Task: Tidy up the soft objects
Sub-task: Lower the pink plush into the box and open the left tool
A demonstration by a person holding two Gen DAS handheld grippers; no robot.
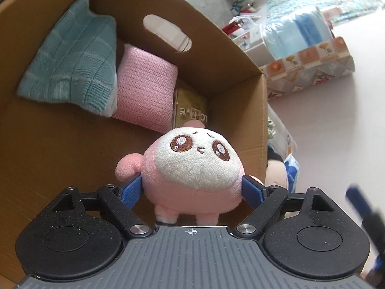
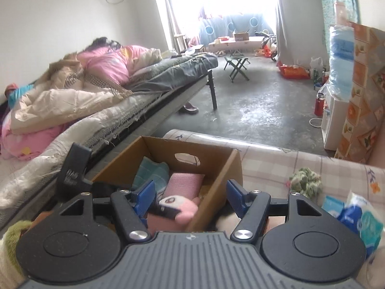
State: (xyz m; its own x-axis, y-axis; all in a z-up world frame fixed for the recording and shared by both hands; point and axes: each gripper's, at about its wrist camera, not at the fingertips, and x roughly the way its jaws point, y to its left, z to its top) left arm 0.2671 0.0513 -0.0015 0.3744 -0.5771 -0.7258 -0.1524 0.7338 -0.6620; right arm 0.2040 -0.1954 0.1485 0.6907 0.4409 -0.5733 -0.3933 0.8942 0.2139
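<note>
A pink plush toy (image 1: 192, 168) with a white face and big brown eyes is squeezed between the blue pads of my left gripper (image 1: 192, 185), which is shut on it. It hangs over the near part of an open cardboard box (image 1: 240, 48). Inside the box lie a folded teal cloth (image 1: 72, 62) and a folded pink knit cloth (image 1: 144, 91). My right gripper (image 2: 190, 192) is open with nothing between its pads, above the box's (image 2: 216, 180) near right corner. The plush (image 2: 180, 207) shows below it. A blurred right finger (image 1: 361, 204) crosses the left wrist view's edge.
A small yellow carton (image 1: 192, 110) lies on the box floor. On the checked tablecloth (image 2: 264, 163) right of the box sit a green knit item (image 2: 304, 181) and tissue packs (image 2: 356, 216). A bed (image 2: 96, 96) piled with bedding runs along the left.
</note>
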